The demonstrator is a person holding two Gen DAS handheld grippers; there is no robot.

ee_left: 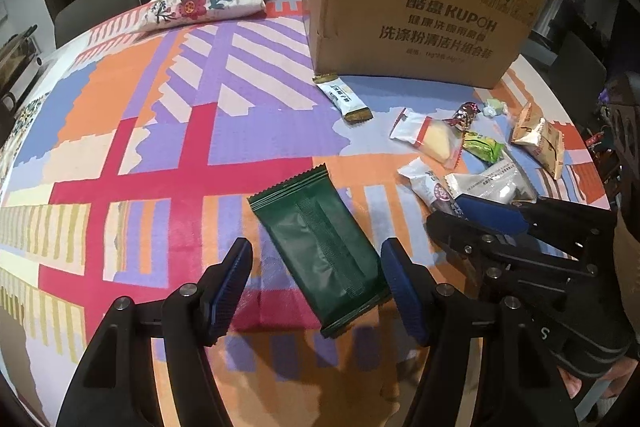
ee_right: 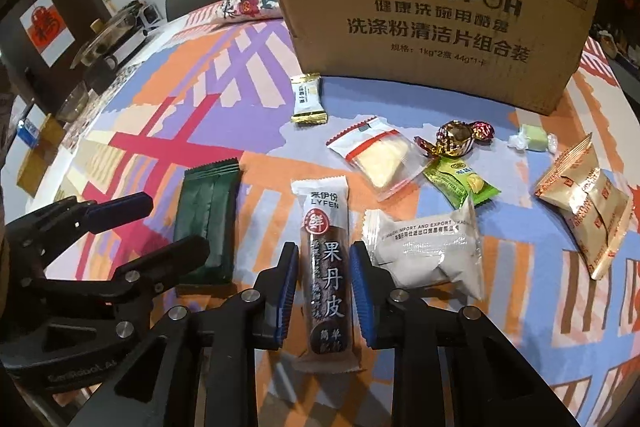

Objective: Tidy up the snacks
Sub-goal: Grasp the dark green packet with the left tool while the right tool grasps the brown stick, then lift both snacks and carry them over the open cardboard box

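Right gripper point(ee_right: 324, 291) straddles the haw roll point(ee_right: 326, 279) (lengthwise, pointing boxward), jaws unclenched; left gripper point(ee_left: 316, 287) released.

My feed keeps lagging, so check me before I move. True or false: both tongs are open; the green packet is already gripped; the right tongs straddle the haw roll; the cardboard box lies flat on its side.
1. Both tongs are open: true. Left tongs, right tongs.
2. Dark green foil packet is gripped: false; it lies on the patterned tablecloth between open fingers.
3. Right tongs straddle the brown LYFEN haw roll: true.
4. Brown cardboard box lies flat: false; it stands upright.
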